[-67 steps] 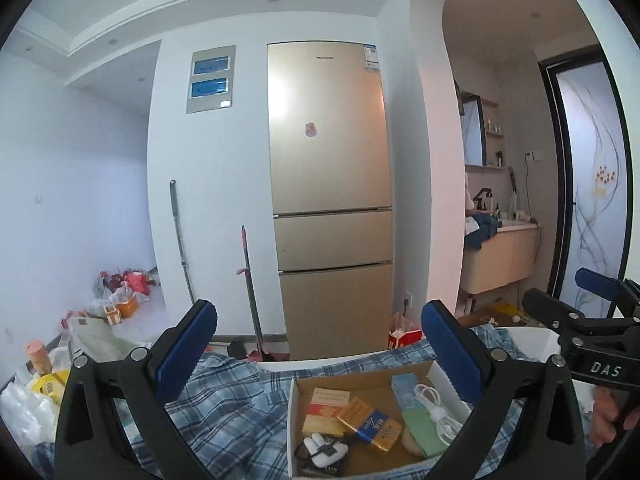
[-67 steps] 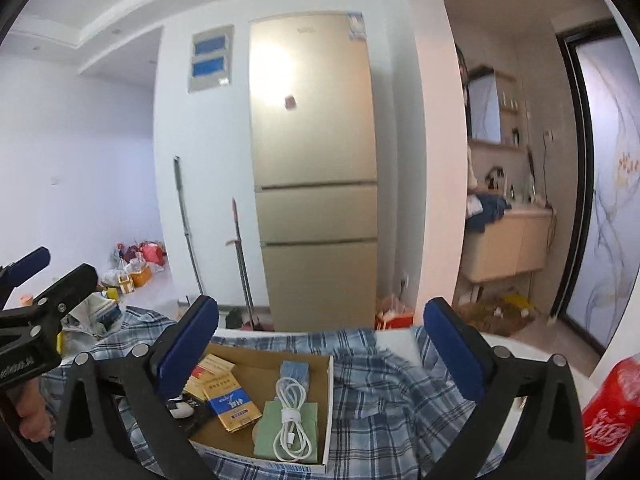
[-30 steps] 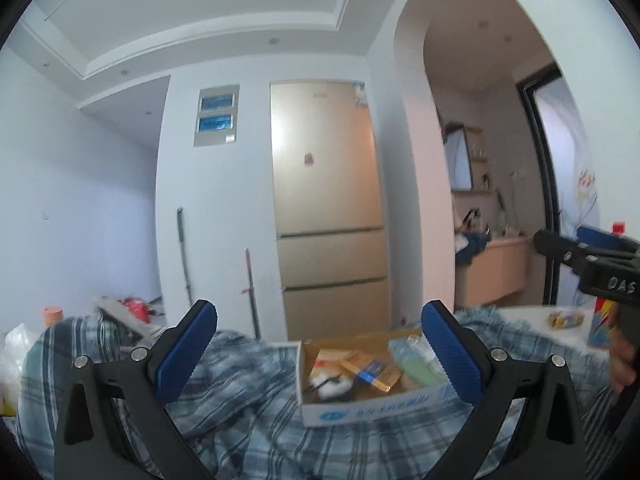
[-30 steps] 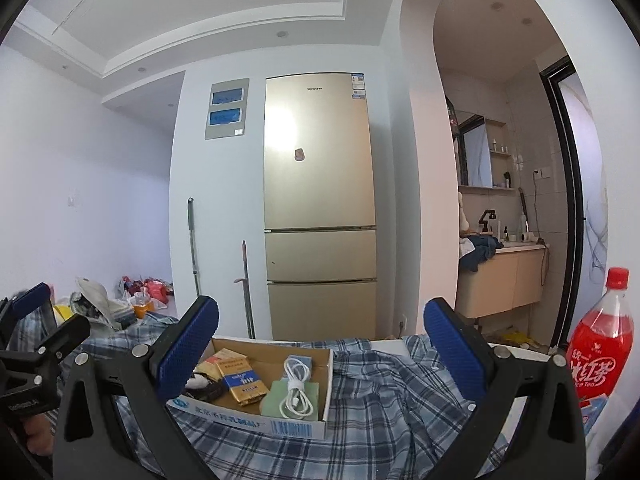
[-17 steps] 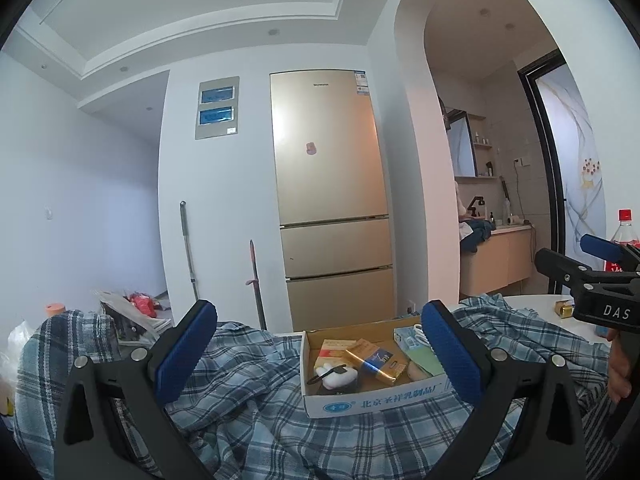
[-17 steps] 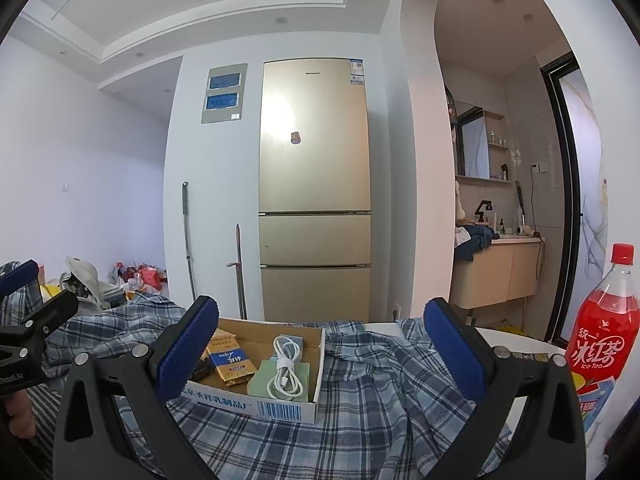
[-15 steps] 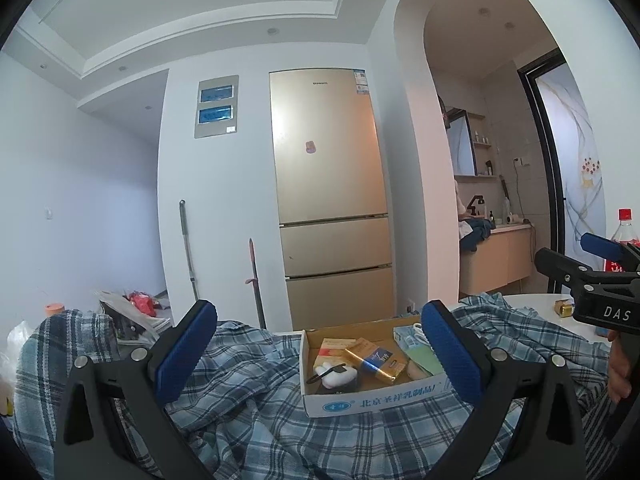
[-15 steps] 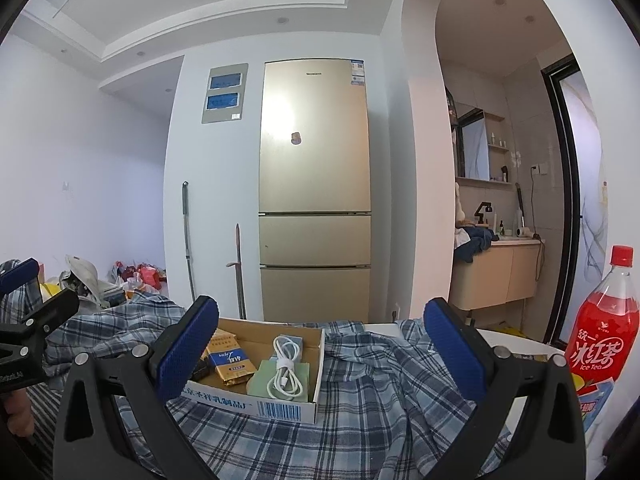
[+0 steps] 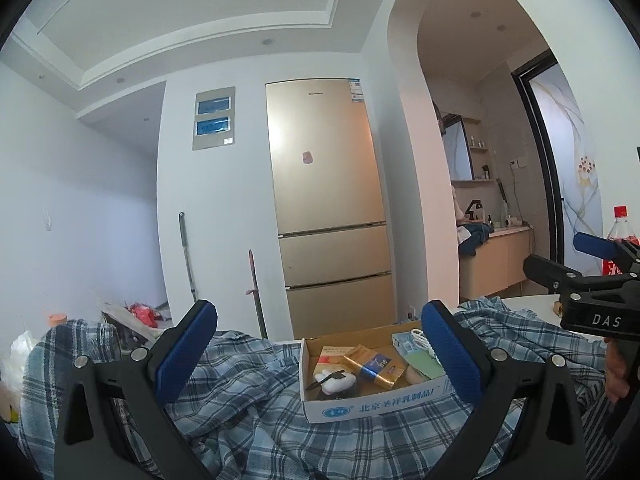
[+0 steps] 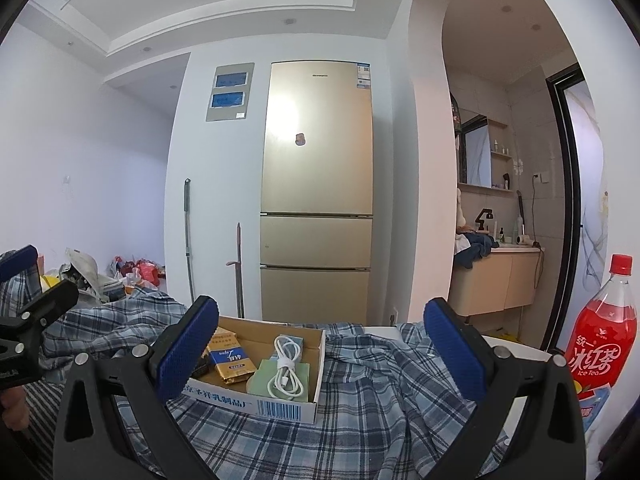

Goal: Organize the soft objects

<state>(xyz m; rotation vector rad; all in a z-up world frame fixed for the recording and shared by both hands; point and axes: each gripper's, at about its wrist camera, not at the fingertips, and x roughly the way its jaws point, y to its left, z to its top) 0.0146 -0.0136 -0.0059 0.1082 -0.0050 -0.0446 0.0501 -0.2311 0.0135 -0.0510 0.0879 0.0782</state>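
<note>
The shirt point(image 9: 248, 408), a blue plaid garment, lies crumpled across the tabletop point(image 10: 516, 350), and a box point(image 9: 372, 404) sits on top of it, pinning the cloth under its base. That placement is the governing fact here: in my judgement the shirt cannot be folded or moved until the box is lifted clear or the cloth is drawn out from beneath it. The box holds small hard goods, among them a cable point(image 10: 286, 368) on a green pad and a yellow-and-blue packet point(image 10: 230, 360); none of these looks soft, so the shirt is taken as the task's thing. The left gripper point(image 9: 320, 354) is held low and level just this side of the box, jaws spread wide and empty, with the box's near wall and the shirt's folds showing between them. The right gripper point(image 10: 322, 354) is held the same way, jaws wide apart and empty, framing the box's right corner and the heap of shirt to the right of the box. Both tools appear poised for an approach, not a grip; no cloth touches either jaw as far as can be seen. Relative to the box, shirt fabric spreads to its left, to its right and in front of it, lying below and ahead of both sets of jaws. A red bottle point(image 10: 604, 336) stands well to the right of the box, clear of the cloth.
</note>
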